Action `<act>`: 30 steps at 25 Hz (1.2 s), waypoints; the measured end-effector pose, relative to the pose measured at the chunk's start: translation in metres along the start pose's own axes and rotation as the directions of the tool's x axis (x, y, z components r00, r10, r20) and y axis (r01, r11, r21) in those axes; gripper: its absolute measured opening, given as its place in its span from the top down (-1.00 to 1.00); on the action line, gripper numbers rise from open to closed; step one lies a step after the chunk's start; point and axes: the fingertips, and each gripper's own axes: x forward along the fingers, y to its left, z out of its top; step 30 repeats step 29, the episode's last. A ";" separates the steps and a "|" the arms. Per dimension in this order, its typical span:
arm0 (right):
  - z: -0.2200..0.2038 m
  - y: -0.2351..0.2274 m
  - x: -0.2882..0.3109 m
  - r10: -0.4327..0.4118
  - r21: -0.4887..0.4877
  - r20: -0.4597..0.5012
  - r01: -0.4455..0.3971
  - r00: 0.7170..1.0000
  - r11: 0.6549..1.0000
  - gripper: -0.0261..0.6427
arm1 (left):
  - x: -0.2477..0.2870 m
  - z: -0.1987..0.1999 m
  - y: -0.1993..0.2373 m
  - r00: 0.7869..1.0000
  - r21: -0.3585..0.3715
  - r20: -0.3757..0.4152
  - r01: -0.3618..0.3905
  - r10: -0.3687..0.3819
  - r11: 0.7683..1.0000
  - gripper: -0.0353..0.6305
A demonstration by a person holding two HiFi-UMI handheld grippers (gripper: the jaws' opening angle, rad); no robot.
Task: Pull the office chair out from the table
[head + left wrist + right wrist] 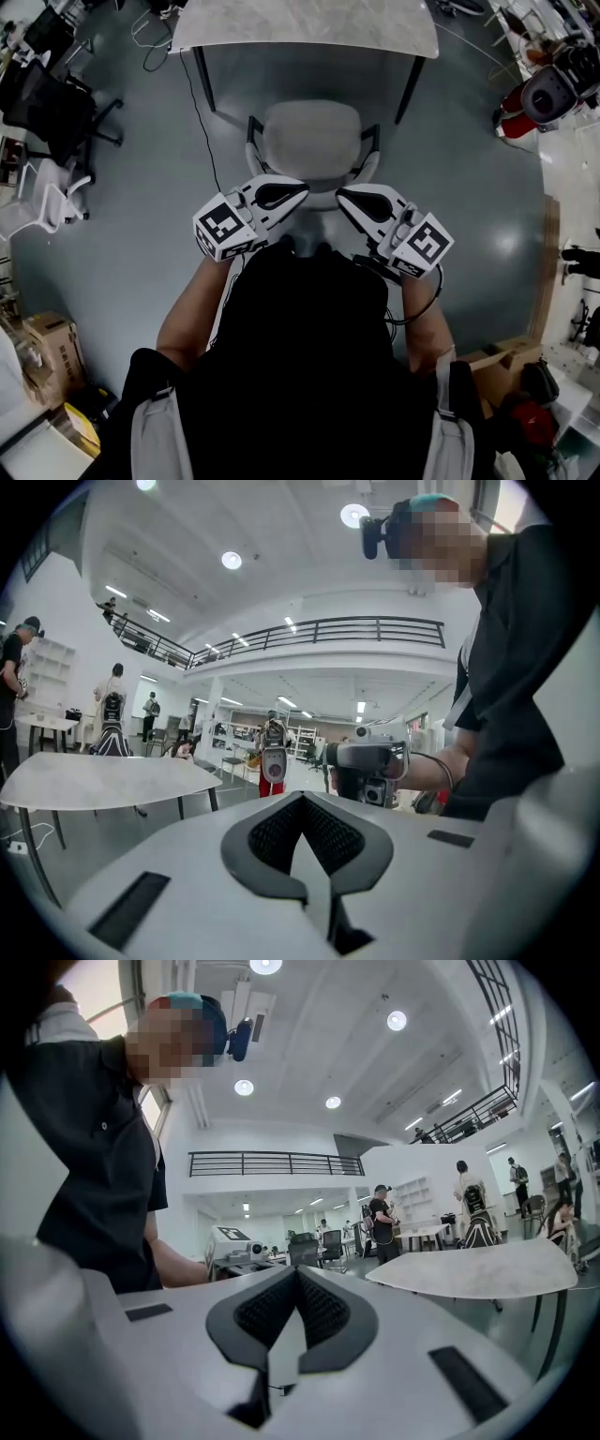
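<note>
We see one office chair (312, 141), pale grey, standing just in front of the one counter (309, 23). Its seat shows clear of the counter's near edge, and its back is turned towards us.

The left gripper (298, 191) and the right gripper (347, 197) hang above the chair's near edge, tips pointing at each other. Both have their jaws pressed together with nothing between them.

We judge the chair fairly heavy but free-rolling on the smooth floor, though its base is hidden, so that is probably rather than surely. It may swivel if pulled off-centre. The stiff top of the backrest, or both of the two armrests (373, 142), look the best holds.
</note>
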 end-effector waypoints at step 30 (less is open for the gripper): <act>-0.030 -0.009 -0.002 0.001 0.037 -0.070 0.001 0.998 0.999 0.87 | 0.015 -0.019 -0.010 0.998 -0.062 -0.027 0.052 -0.054 0.997 0.86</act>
